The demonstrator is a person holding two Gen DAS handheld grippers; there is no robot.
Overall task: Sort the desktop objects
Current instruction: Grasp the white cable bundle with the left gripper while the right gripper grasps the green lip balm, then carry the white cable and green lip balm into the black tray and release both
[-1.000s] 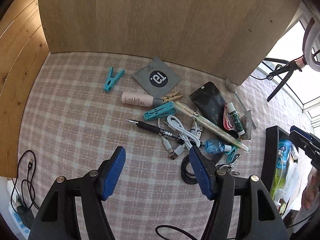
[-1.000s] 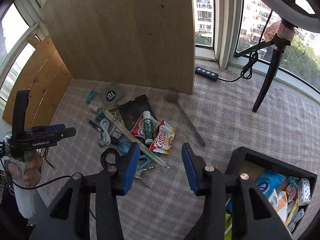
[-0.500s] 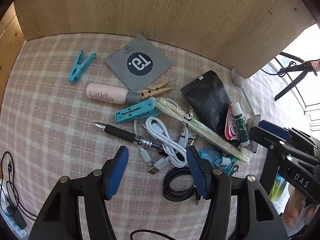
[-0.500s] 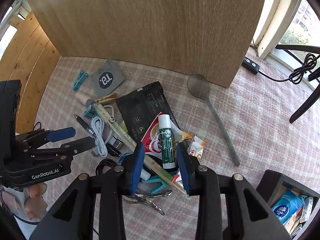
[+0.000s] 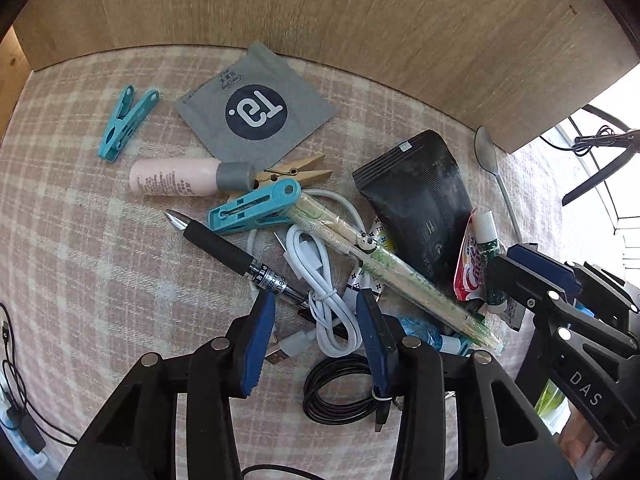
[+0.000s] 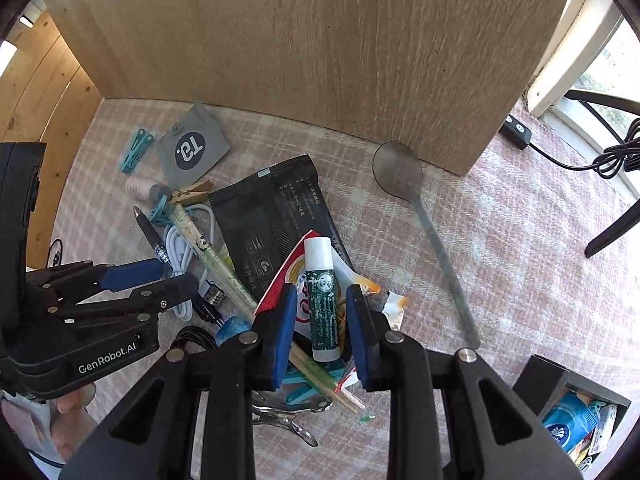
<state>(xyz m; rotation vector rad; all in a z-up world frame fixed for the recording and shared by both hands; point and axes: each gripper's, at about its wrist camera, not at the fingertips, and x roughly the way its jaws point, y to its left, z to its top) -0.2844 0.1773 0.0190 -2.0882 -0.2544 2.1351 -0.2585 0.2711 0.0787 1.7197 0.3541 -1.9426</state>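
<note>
A pile of small desk items lies on the checked cloth (image 5: pixel 80 260). My left gripper (image 5: pixel 316 304) points steeply down over it. Its jaws are closing, with the coiled white USB cable (image 5: pixel 316 268) between them, and the blue pads stand clear of it. A black pen (image 5: pixel 232 254) runs just left of that cable. My right gripper (image 6: pixel 320 302) straddles a green lip balm stick (image 6: pixel 320 280) with a white cap, which lies on a red-and-white sachet (image 6: pixel 288 276). Its jaws are closing too, with a small gap on each side of the stick.
Also in the pile: grey sachet (image 5: pixel 256 112), teal peg (image 5: pixel 126 122), pink bottle (image 5: pixel 176 178), black pouch (image 5: pixel 424 208), wrapped chopsticks (image 5: pixel 400 272), black cable coil (image 5: pixel 340 392), spoon (image 6: pixel 400 172). An upright wooden board (image 6: pixel 320 40) stands behind. A black box (image 6: pixel 560 384) of items stands at the lower right.
Both grippers came down close over the pile and their jaws narrowed. The left now brackets the white cable, the right the lip balm.
</note>
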